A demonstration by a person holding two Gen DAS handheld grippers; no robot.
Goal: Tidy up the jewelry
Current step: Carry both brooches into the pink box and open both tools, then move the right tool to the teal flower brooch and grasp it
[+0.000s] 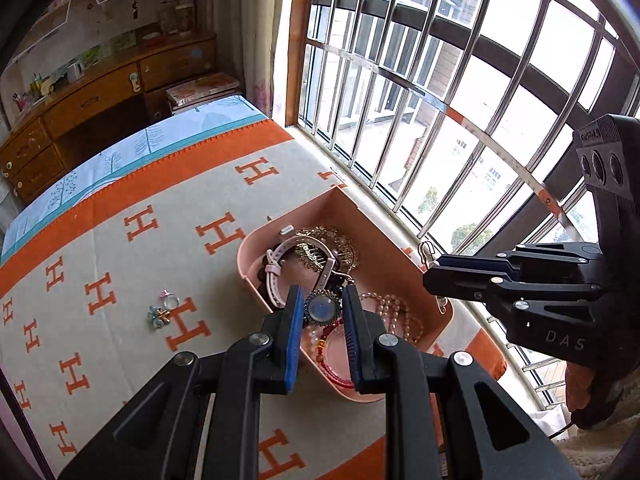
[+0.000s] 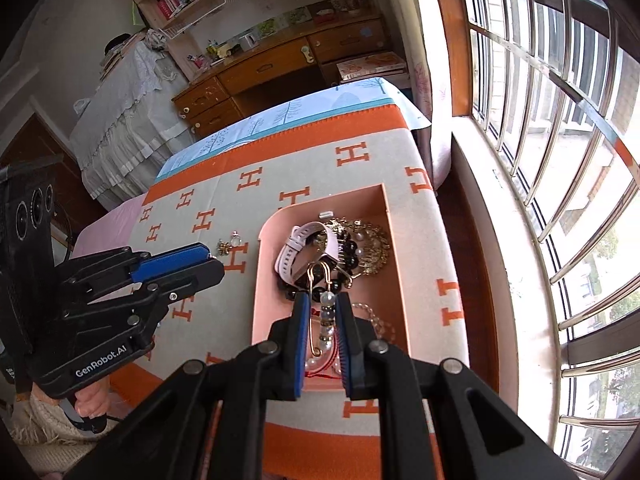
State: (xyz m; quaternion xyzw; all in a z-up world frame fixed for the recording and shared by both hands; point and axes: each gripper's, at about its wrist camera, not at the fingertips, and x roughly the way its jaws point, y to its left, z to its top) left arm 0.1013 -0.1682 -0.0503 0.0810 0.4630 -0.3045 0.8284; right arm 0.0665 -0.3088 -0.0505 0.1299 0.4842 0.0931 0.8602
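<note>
My left gripper (image 1: 322, 306) is shut on a round brooch (image 1: 322, 309) with a pale blue stone, held above the near end of the pink tray (image 1: 245, 254). My right gripper (image 2: 323, 320) is shut on a gold safety-pin brooch (image 2: 326, 312) strung with pearls and grey beads, over the same tray (image 2: 260, 280). In the tray lie a pink watch (image 2: 296, 248), a gold comb (image 1: 324, 250), a pearl necklace (image 1: 394, 312) and a red bracelet (image 1: 336, 360). In the left wrist view the right gripper (image 1: 431, 276) hangs over the tray's window side. The left gripper (image 2: 216, 262) shows at left in the right wrist view.
Two small pieces, a clear ring (image 1: 170, 300) and a blue flower piece (image 1: 159, 316), lie on the orange-and-cream H-patterned cloth (image 1: 120, 264) left of the tray. A barred window (image 1: 440, 100) and its sill run along the right. A wooden desk (image 2: 260, 68) stands beyond the far edge.
</note>
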